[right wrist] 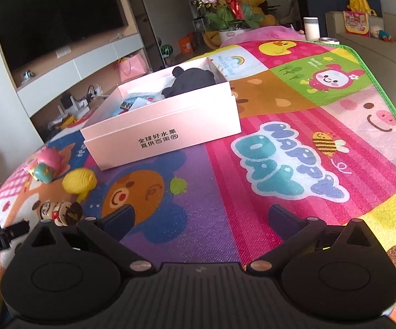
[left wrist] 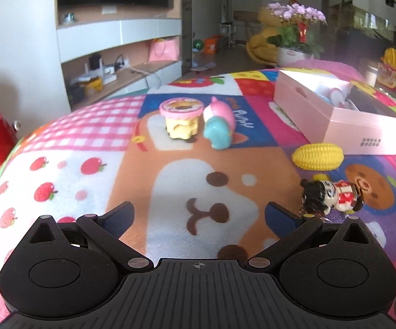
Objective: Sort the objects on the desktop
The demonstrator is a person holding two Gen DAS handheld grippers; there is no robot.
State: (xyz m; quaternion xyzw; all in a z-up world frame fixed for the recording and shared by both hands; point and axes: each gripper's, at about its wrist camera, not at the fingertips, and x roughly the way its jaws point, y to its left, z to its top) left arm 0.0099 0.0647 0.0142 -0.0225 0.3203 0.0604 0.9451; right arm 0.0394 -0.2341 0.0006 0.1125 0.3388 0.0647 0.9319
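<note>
lying on its side near the left gripper [left wrist: 197, 216], just right of its right finger, the small glossy doll figurine with black hair and red dress [left wrist: 332, 196] points its head left, long axis running left-right. both the left gripper and the right gripper [right wrist: 201, 218] gape wide, holding nothing. being round and slick, the doll could roll or squirt free, or bump the yellow ridged plastic corn cob [left wrist: 318, 156] just beyond it, short of the open pink cardboard box [left wrist: 362, 133] at far right.

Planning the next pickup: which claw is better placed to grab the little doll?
Left. The doll lies just beside the open left claw; the right claw faces bare mat.
</note>
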